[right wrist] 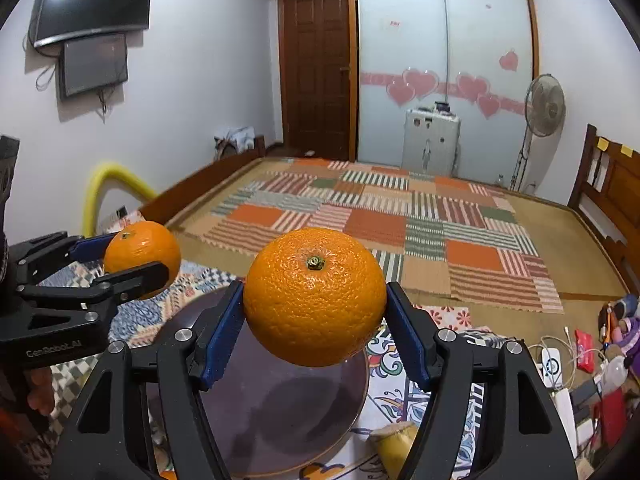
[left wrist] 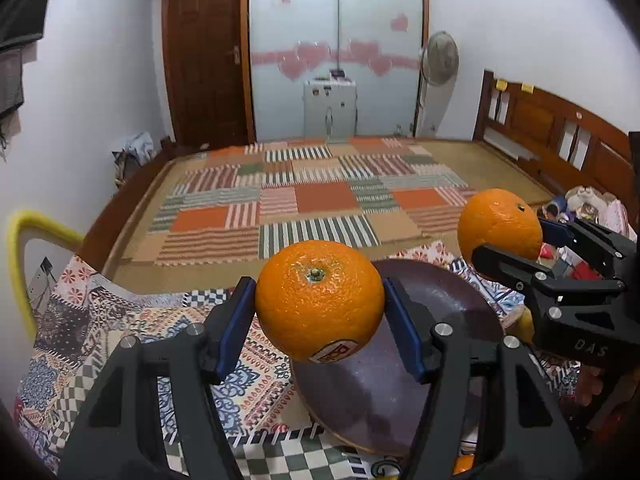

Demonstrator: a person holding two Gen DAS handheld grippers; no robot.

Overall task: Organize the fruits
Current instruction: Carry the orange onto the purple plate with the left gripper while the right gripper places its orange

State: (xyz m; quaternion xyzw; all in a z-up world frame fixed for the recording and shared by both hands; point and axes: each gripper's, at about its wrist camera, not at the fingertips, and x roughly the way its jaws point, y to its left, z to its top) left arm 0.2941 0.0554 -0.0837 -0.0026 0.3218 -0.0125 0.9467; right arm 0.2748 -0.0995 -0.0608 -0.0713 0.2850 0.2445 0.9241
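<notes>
Both tools loaded on my end. Left gripper is clamped on a stickered orange, blue pads pressed on both sides, stem end facing the camera, red-and-white label at its lower edge. It's held in the air over the near-left rim of a dark round plate. Right gripper is clamped on a second orange, stem also toward the camera, held above the same plate, not touching it. From the left wrist view that second orange sits up and to the right, past the plate's far-right rim; the two fruits are apart, no contact. Plate rests on a patterned cloth. Something yellow and rounded lies just beside the plate's right edge, can't tell what it is. Patchwork mat on the bed behind.
</notes>
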